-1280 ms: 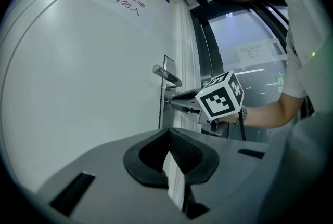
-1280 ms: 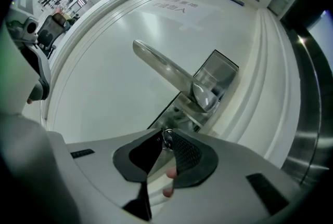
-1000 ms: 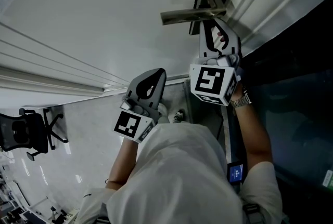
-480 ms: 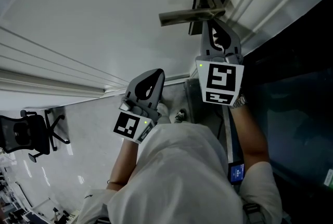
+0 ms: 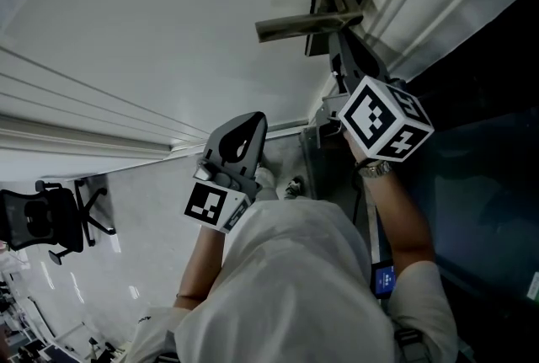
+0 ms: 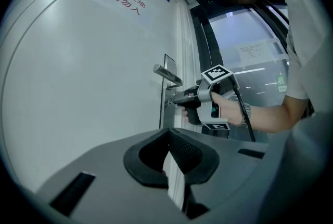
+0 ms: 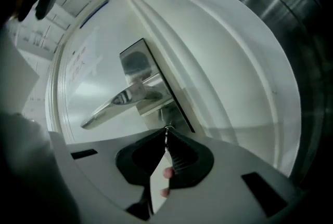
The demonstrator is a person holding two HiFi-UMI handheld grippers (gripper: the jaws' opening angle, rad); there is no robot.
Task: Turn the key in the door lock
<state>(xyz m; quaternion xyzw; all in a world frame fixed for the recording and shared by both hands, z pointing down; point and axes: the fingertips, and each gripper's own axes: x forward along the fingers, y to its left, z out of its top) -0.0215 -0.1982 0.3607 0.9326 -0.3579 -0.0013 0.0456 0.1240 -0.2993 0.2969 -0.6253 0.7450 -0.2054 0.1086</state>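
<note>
**Head view:** right hand-held gripper just below door handle, marker cube tilted. Left hand-held gripper well below handle, idle.

**Left gripper view:** its jaws together, empty.

**Right gripper view:** jaws, just closed, pinch key seated in lock directly beneath handle.

**Step, as judged:** turning the key. Next move calls for wrist roll about the key's axis, grip kept firm.

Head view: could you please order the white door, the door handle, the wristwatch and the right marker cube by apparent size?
1. white door
2. right marker cube, though it sits nearer the camera
3. door handle, longer but much thinner
4. wristwatch
</note>
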